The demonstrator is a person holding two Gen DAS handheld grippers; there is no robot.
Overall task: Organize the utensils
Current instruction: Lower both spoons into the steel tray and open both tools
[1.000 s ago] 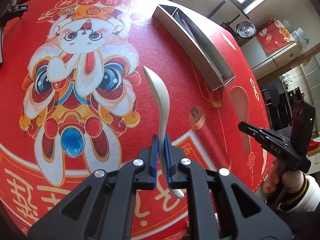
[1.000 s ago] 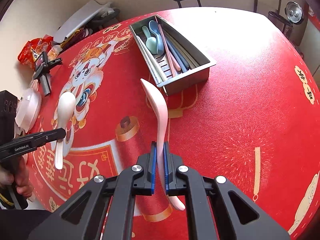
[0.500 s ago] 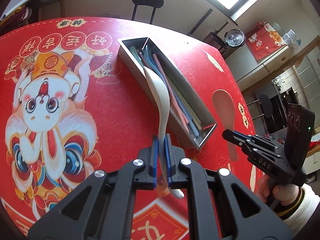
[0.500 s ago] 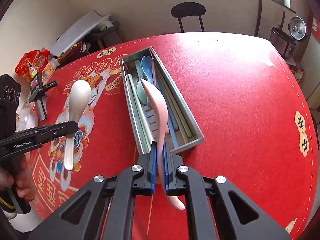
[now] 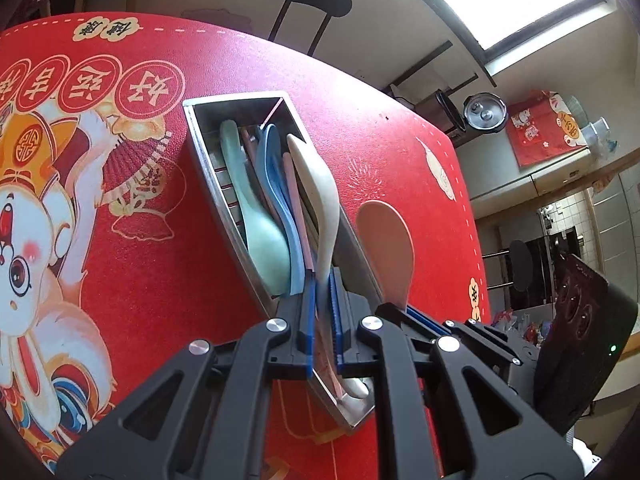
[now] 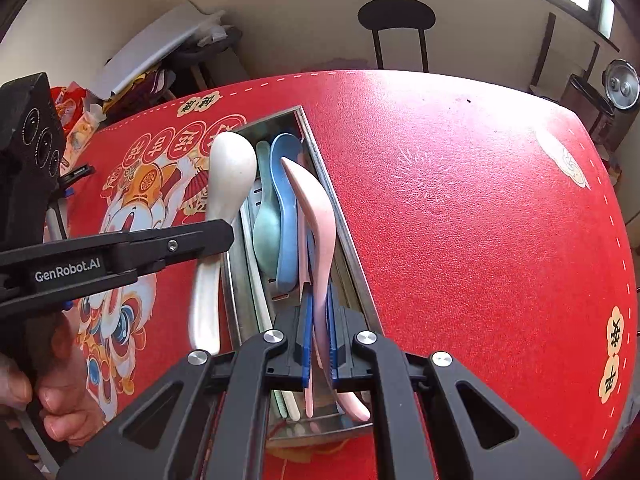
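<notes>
- left gripper [image 5: 323, 320] is clamped tight on the handle of a white spoon [image 5: 320, 184], bowl end pointing away, hanging over the steel tray [image 5: 208, 160]
- right gripper [image 6: 316, 332] is pinched the same way on a pink spoon [image 6: 316, 216], also right above the tray
- tray already has a green spoon [image 5: 260, 220], a blue spoon [image 5: 276, 184] and some chopsticks lying lengthwise
- tray sits on a red tablecloth [image 6: 480, 220] with a cartoon print
- bare hand [image 6: 52, 392] grips the left tool's handle, black chair [image 6: 396, 28] behind the table
</notes>
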